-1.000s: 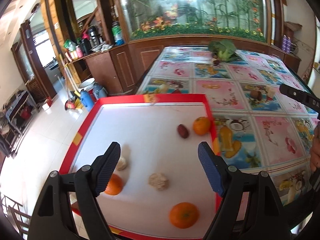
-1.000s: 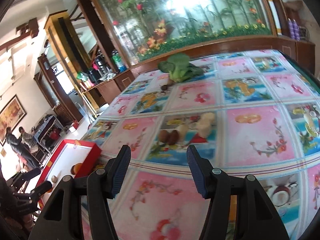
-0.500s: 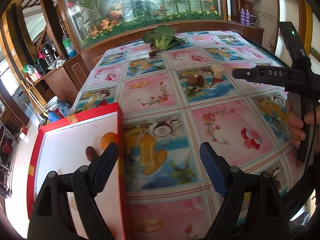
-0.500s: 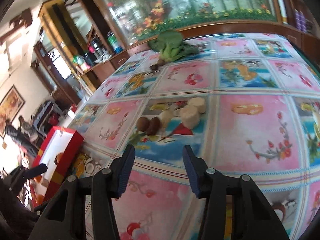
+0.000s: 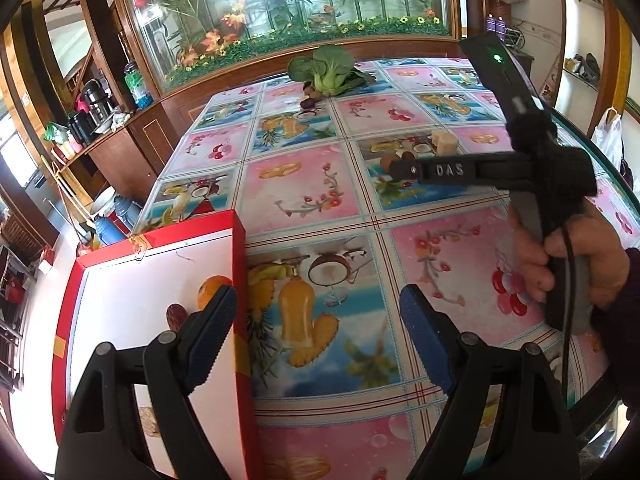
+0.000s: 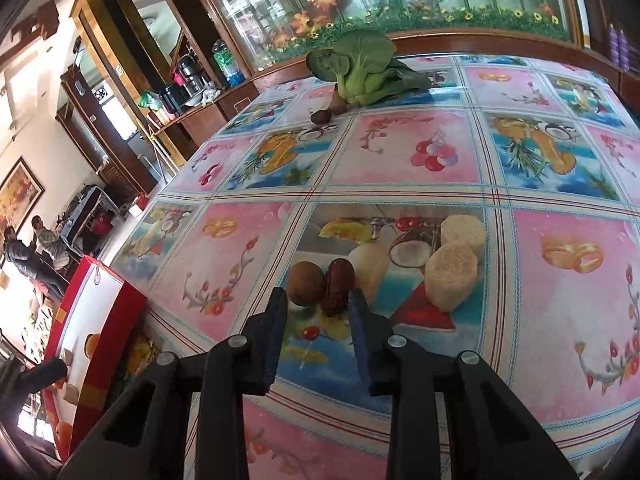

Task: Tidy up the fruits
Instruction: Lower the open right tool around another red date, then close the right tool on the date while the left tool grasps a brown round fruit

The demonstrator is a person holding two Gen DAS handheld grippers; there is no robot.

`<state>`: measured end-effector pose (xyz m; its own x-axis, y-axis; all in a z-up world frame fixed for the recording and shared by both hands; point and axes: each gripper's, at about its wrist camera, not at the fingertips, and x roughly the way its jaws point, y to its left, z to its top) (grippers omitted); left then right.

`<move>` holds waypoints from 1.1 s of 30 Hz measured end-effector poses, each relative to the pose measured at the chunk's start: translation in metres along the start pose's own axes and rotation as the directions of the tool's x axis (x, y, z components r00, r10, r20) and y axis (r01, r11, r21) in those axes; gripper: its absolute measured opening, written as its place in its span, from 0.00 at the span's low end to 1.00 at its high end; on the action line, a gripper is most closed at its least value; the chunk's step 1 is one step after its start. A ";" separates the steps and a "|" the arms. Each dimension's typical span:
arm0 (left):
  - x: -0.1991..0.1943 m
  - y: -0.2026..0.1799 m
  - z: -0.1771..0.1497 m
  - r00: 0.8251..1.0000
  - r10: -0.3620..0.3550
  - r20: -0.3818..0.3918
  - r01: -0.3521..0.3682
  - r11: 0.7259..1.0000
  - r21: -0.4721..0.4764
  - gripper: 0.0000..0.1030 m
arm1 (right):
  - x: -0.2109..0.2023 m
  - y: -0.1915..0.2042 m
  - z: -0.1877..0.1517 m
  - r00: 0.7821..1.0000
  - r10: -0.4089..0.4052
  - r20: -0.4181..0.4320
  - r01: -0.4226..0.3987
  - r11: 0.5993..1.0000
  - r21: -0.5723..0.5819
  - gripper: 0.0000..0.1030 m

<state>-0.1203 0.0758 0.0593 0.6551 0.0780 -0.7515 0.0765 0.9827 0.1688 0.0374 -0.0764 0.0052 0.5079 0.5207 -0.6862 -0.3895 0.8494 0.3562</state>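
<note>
On tablecloth [image 6: 400, 148], red date [image 6: 339, 286] lies just beyond right gripper's [image 6: 316, 300] closing, still-parted jaws

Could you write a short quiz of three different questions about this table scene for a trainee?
1. True or false: the left gripper holds an orange.
2. Which lies just ahead of the right gripper: A) green leafy vegetable B) dark red wrinkled date C) red-rimmed white tray?
3. What round orange fruit lies in the tray?

Key: 1 false. 2 B. 3 an orange.
</note>
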 end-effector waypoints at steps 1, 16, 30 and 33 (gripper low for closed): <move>0.001 0.001 0.000 1.000 -0.002 -0.002 0.002 1.000 -0.001 0.81 | 0.001 -0.001 0.001 1.000 0.000 -0.003 0.000 1.000 0.004 0.28; 0.032 0.009 0.046 1.000 0.028 -0.012 -0.028 1.000 -0.003 0.81 | 0.003 -0.007 0.012 0.997 -0.078 -0.011 0.077 0.996 -0.052 0.23; 0.065 0.002 0.067 0.992 0.115 -0.058 -0.113 0.993 0.033 0.81 | 0.014 0.001 0.024 0.989 -0.134 -0.055 0.125 0.981 -0.150 0.14; 0.072 0.000 0.077 0.989 0.135 -0.053 -0.133 0.990 0.045 0.81 | 0.008 -0.008 0.024 0.989 -0.087 -0.116 0.076 0.992 -0.098 0.14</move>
<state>-0.0154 0.0682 0.0543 0.6184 0.2188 -0.7548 0.0226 0.9551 0.2954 0.0635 -0.0768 0.0120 0.4476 0.4311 -0.7834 -0.4231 0.8739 0.2392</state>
